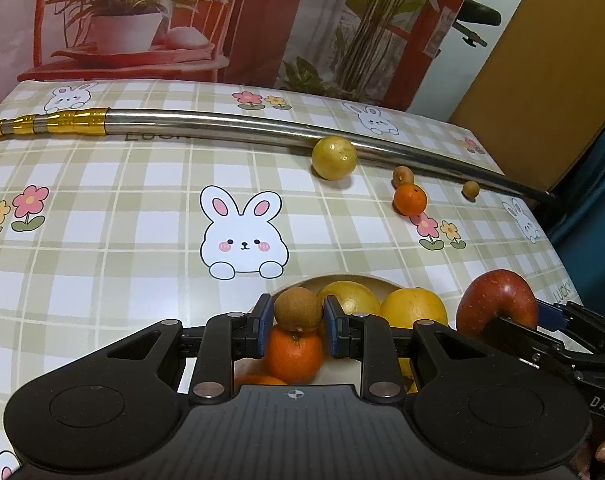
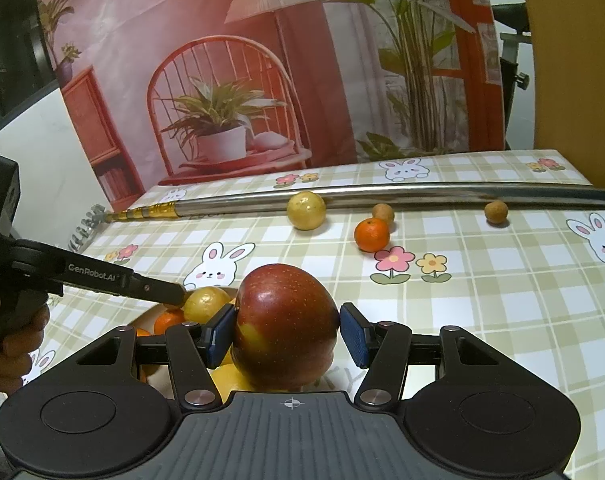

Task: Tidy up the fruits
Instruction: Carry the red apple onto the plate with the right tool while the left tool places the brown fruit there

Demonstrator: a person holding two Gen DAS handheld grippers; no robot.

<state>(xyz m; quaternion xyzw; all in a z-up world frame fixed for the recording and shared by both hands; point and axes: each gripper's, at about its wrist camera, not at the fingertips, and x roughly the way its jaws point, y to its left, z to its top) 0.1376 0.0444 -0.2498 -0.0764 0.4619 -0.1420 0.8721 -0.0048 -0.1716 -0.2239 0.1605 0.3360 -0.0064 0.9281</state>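
Note:
A small brown fruit (image 1: 298,309) sits between the blue pads of my left gripper (image 1: 297,320), which is shut on it. It hangs just over a mandarin (image 1: 294,354) in a cream bowl (image 1: 378,279). The bowl also holds two yellow fruits (image 1: 414,306). My right gripper (image 2: 286,336) is shut on a red apple (image 2: 286,324) and holds it beside the bowl's right edge. The apple (image 1: 498,304) also shows in the left wrist view. Loose on the tablecloth farther back lie a yellow fruit (image 2: 306,210), a mandarin (image 2: 371,234) and two small brown fruits (image 2: 383,213) (image 2: 496,212).
A long metal rod (image 1: 222,124) with a gold end lies across the far side of the table, touching the loose yellow fruit (image 1: 334,158). A printed backdrop stands behind the table. A hand (image 2: 14,340) holds the left gripper's handle. The table's right edge drops off near the farthest brown fruit (image 1: 470,189).

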